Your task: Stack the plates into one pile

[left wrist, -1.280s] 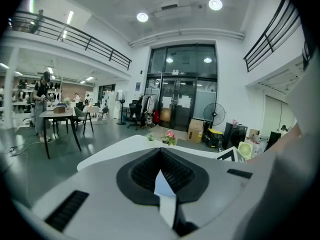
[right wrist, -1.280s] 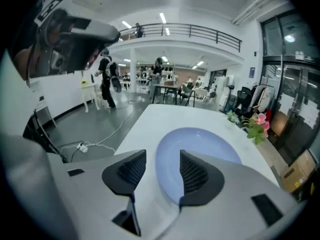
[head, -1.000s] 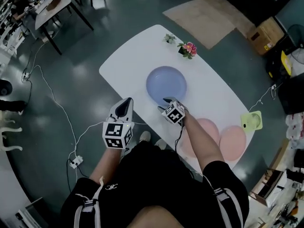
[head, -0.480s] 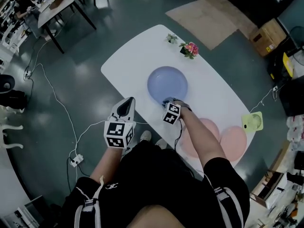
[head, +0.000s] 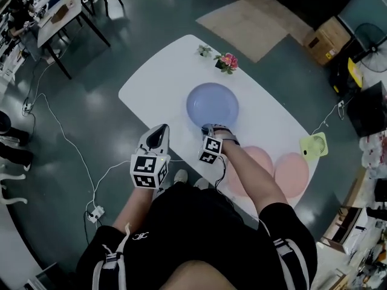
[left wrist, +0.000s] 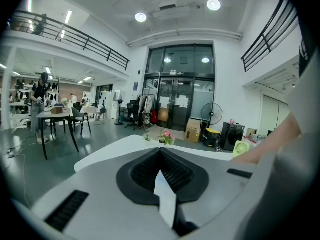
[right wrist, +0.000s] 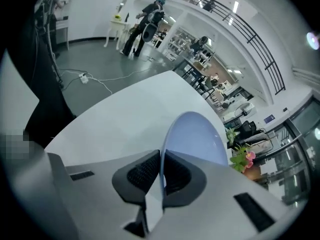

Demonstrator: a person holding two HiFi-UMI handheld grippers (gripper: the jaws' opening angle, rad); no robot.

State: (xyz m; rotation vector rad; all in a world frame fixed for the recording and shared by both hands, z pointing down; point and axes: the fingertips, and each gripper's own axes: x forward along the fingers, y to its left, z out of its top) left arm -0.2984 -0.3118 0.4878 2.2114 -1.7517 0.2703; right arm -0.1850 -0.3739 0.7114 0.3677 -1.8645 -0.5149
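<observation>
A pale blue plate (head: 213, 104) lies in the middle of the white oval table (head: 157, 83). My right gripper (head: 208, 128) is at the plate's near rim. In the right gripper view the blue plate (right wrist: 197, 136) rises edge-on between the jaws of the right gripper (right wrist: 161, 169), which are closing, with both pads against the rim. Two pink plates (head: 264, 160) (head: 292, 174) lie side by side at the table's right end, the nearer one partly behind my right arm. My left gripper (head: 159, 132) hovers off the table's near edge, shut and empty, as the left gripper view shows the left gripper (left wrist: 161, 156).
A small pot of pink flowers (head: 228, 61) and a tiny plant (head: 204, 51) stand at the table's far end. A green fan (head: 315, 145) sits by the right edge. Cables run over the floor at the left; cardboard sheets (head: 245, 17) lie beyond the table.
The right gripper's jaws have gone from wide open to closed around the blue plate's near rim, and the gripper has rolled. The left gripper has barely shifted.
</observation>
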